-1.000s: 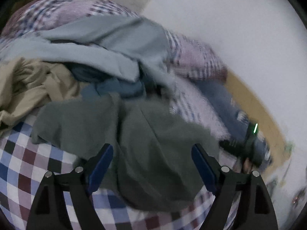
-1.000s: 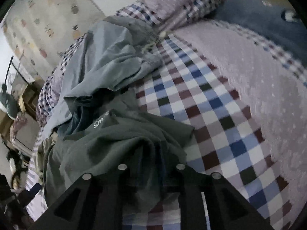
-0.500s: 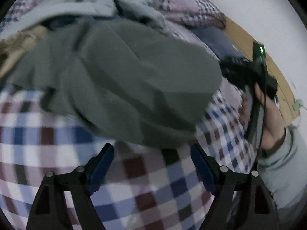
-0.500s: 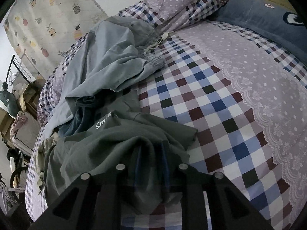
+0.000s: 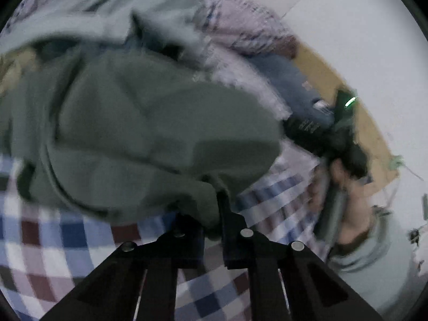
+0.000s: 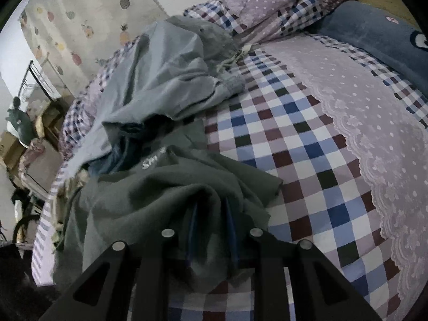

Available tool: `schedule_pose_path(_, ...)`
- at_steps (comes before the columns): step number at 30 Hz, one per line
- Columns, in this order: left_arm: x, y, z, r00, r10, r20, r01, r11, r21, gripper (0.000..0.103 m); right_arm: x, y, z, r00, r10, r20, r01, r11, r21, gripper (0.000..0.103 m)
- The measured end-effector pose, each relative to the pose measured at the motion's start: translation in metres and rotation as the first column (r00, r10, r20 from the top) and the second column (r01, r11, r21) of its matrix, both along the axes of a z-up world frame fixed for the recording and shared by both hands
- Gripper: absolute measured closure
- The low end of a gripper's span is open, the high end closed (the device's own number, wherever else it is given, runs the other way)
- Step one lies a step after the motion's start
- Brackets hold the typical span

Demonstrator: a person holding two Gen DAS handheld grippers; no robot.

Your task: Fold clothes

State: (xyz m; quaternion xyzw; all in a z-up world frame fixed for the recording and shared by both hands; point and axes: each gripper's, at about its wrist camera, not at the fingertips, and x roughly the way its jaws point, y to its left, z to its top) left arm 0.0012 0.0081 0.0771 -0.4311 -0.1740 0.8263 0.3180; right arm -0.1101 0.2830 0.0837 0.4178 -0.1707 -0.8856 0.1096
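Note:
A dark green garment (image 5: 139,123) lies crumpled on the checked bedspread (image 5: 61,238). My left gripper (image 5: 211,222) is shut on the garment's near edge, cloth bunched between its fingers. In the right wrist view the same green garment (image 6: 165,192), with white lettering, drapes over my right gripper (image 6: 211,214), which is shut on a fold of it; blue pads show through the cloth. The right gripper's body (image 5: 334,133) and the hand holding it appear at the right of the left wrist view.
A pale grey-blue garment (image 6: 165,75) and darker blue clothes (image 6: 120,157) are heaped behind the green one. A blue pillow (image 6: 374,34) and lilac lace-edged cloth (image 6: 374,123) lie to the right. The wooden headboard (image 5: 347,99) and a white wall stand beyond.
My left gripper went from wide open to shut on the green garment's edge. The right gripper stayed shut on its fold, and the garment shifted slightly.

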Motion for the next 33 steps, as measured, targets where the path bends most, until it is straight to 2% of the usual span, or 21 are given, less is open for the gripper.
schedule_pose_path(1, 0.001, -0.010, 0.015, 0.999, 0.014, -0.041, -0.012, 0.999, 0.039, 0.095, 0.001, 0.002, 0.003, 1.000, 0.006, -0.007, -0.006, 1.000, -0.018, 0.080)
schedule_pose_path(3, 0.002, -0.048, 0.045, 0.985, 0.095, -0.147, -0.065, 0.979, 0.195, 0.096, 0.002, 0.004, 0.008, 0.999, 0.025, -0.023, -0.026, 0.998, -0.049, 0.080)
schedule_pose_path(4, 0.002, -0.072, 0.055, 0.972, 0.155, -0.177, -0.097, 0.949, 0.299, 0.097, 0.004, 0.003, 0.011, 0.998, 0.045, -0.039, -0.047, 0.997, -0.066, 0.077)
schedule_pose_path(6, 0.002, -0.117, 0.064, 0.942, 0.282, -0.184, -0.161, 0.856, 0.491, 0.097, 0.009, -0.004, 0.019, 0.991, 0.102, -0.084, -0.109, 0.990, -0.084, 0.060)
schedule_pose_path(7, -0.002, -0.129, 0.056, 0.932, 0.334, -0.143, -0.219, 0.830, 0.512, 0.097, 0.013, -0.010, 0.023, 0.985, 0.135, -0.108, -0.144, 0.987, -0.078, 0.052)
schedule_pose_path(10, -0.019, -0.160, 0.027, 0.880, 0.475, 0.006, -0.416, 0.764, 0.492, 0.096, 0.026, -0.035, 0.032, 0.959, 0.236, -0.159, -0.233, 0.972, 0.036, 0.051)
schedule_pose_path(11, -0.027, -0.165, 0.013, 0.849, 0.522, 0.074, -0.501, 0.754, 0.425, 0.097, 0.031, -0.043, 0.032, 0.951, 0.264, -0.160, -0.253, 0.964, 0.086, 0.049)
schedule_pose_path(14, -0.045, -0.162, -0.020, 0.784, 0.604, 0.147, -0.621, 0.750, 0.230, 0.096, 0.043, -0.062, 0.030, 0.925, 0.348, -0.152, -0.311, 0.924, 0.221, 0.048)
schedule_pose_path(16, -0.050, -0.153, -0.030, 0.774, 0.614, 0.155, -0.633, 0.753, 0.182, 0.091, 0.052, -0.070, 0.031, 0.904, 0.398, -0.154, -0.346, 0.894, 0.284, 0.048)
schedule_pose_path(18, -0.052, -0.144, -0.029, 0.784, 0.602, 0.150, -0.621, 0.764, 0.174, 0.076, 0.064, -0.075, 0.035, 0.874, 0.457, -0.166, -0.392, 0.865, 0.313, 0.048)
schedule_pose_path(20, -0.051, -0.136, -0.021, 0.808, 0.576, 0.120, -0.589, 0.789, 0.177, 0.047, 0.078, -0.080, 0.042, 0.827, 0.530, -0.189, -0.454, 0.827, 0.330, 0.048)
schedule_pose_path(22, -0.050, -0.133, -0.017, 0.823, 0.562, 0.083, -0.568, 0.807, 0.163, 0.034, 0.092, -0.084, 0.047, 0.771, 0.603, -0.203, -0.521, 0.782, 0.342, 0.048)
schedule_pose_path(24, -0.048, -0.124, -0.011, 0.829, 0.556, 0.059, -0.559, 0.819, 0.129, 0.031, 0.108, -0.090, 0.052, 0.704, 0.679, -0.208, -0.598, 0.725, 0.343, 0.049)
schedule_pose_path(26, -0.047, -0.118, -0.008, 0.834, 0.550, 0.047, -0.551, 0.828, 0.100, 0.031, 0.121, -0.097, 0.051, 0.649, 0.736, -0.192, -0.657, 0.669, 0.346, 0.051)
schedule_pose_path(27, -0.045, -0.117, -0.010, 0.836, 0.548, 0.046, -0.549, 0.831, 0.088, 0.031, 0.125, -0.102, 0.048, 0.632, 0.755, -0.175, -0.672, 0.647, 0.360, 0.051)
schedule_pose_path(29, -0.046, -0.117, -0.014, 0.838, 0.543, 0.052, -0.545, 0.835, 0.080, 0.031, 0.129, -0.112, 0.039, 0.619, 0.774, -0.131, -0.684, 0.614, 0.394, 0.054)
schedule_pose_path(33, -0.043, -0.115, -0.017, 0.851, 0.521, 0.065, -0.524, 0.848, 0.076, 0.031, 0.122, -0.124, 0.016, 0.635, 0.771, -0.039, -0.682, 0.583, 0.441, 0.070)
